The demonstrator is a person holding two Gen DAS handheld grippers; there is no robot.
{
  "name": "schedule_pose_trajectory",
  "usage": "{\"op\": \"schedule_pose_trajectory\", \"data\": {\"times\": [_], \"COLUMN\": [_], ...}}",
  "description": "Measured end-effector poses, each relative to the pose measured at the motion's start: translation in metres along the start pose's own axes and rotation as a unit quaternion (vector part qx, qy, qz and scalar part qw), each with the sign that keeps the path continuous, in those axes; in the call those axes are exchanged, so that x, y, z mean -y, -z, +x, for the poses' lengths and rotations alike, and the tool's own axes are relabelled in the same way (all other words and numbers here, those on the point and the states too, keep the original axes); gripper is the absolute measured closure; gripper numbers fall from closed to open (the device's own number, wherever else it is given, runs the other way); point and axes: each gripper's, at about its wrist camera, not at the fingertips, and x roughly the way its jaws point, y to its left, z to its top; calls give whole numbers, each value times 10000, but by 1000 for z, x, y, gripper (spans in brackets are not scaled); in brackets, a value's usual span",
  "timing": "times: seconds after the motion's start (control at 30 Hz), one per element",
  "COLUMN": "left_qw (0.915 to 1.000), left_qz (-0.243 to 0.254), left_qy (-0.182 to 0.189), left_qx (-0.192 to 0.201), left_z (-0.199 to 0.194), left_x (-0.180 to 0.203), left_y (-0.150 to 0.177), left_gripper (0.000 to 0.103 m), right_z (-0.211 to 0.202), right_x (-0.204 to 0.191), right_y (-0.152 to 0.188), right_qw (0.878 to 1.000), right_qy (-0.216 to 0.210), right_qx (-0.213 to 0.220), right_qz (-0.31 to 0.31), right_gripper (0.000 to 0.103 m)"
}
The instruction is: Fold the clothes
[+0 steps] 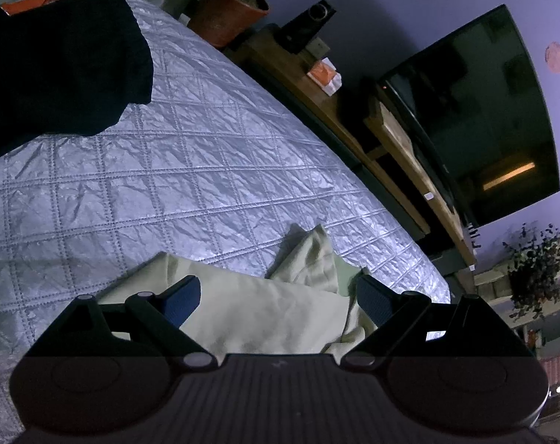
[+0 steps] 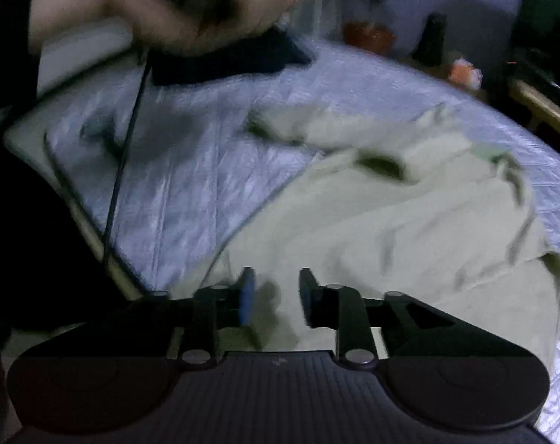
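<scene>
The pale green garment (image 2: 372, 229) lies spread on the quilted bed (image 1: 191, 170), directly under and ahead of the right tongs (image 2: 276, 296), its long axis running away to the upper right, so this hand seems nearer to it. The right tongs stand half apart with nothing pressed between them (the view is blurred). The left tongs (image 1: 278, 296) are wide apart above a bunched edge of the garment, and a dark folded cloth (image 1: 57, 66) lies well apart, ahead to their left.

Quilted bedspread (image 1: 213, 170) shiny, crinkled (almost foil-like); pale green garment (image 2: 409, 229) soft, matt cloth.

both wrist views overlook bed (image 1: 205, 170) closely
</scene>
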Motion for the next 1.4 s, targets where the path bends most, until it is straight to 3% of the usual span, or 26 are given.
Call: {"op": "schedule_pose_trajectory", "data": {"times": [0.1, 0.23, 0.37, 0.5, 0.53, 0.67, 0.73, 0.77, 0.83, 0.97, 1.0, 1.07, 1.17, 1.23, 1.33, 1.4], "left_qw": [10000, 9999, 9999, 9994, 9992, 9983, 9978, 9976, 9972, 9964, 9962, 9959, 9953, 9950, 9944, 9943], "left_qz": [-11, 72, 85, 222, 257, 383, 445, 467, 492, 562, 578, 612, 661, 681, 714, 722], "left_qy": [-24, -61, -80, -137, -150, -222, -255, -270, -290, -325, -321, -323, -347, -368, -387, -388], "left_qx": [-25, -88, -118, -220, -255, -370, -415, -439, -478, -549, -563, -583, -609, -638, -674, -676], "left_z": [3, 9, 14, 26, 29, 41, 45, 48, 51, 58, 59, 61, 64, 65, 67, 67], "left_x": [0, 3, 10, 22, 24, 31, 34, 35, 36, 40, 41, 42, 44, 45, 45, 45], "left_y": [1, 4, 6, 12, 13, 19, 22, 24, 26, 30, 31, 33, 35, 36, 38, 38], "left_gripper": [14, 14, 14, 13, 13, 13, 13, 13, 13, 13, 13, 13, 13, 13, 13, 13], "right_z": [-12, 2, 37, 77, 86, 119, 127, 129, 125, 117, 116, 114, 108, 113, 129, 138], "right_x": [52, 140, 229, 265, 268, 282, 290, 294, 309, 350, 350, 339, 317, 303, 289, 292], "right_y": [-15, -40, -51, -65, -67, -68, -64, -62, -57, -34, -33, -39, -52, -63, -73, -74], "right_qw": [9958, 9840, 9652, 9702, 9720, 9750, 9727, 9711, 9626, 9280, 9278, 9410, 9585, 9710, 9838, 9833], "right_qy": [581, 1302, 1885, 1658, 1576, 1345, 1343, 1356, 1385, 1478, 1601, 1656, 1356, 1255, 1084, 1118], "right_qx": [510, 778, 701, 497, 407, 70, -9, 17, 194, 398, 416, 495, 817, 844, 530, 442], "right_qz": [487, 933, 1673, 1694, 1695, 1768, 1891, 1965, 2320, 3398, 3344, 2909, 2370, 1851, 1327, 1369], "right_gripper": [56, 52, 51, 53, 59, 64, 101, 102, 102, 103, 102, 96, 75, 44, 46, 49]}}
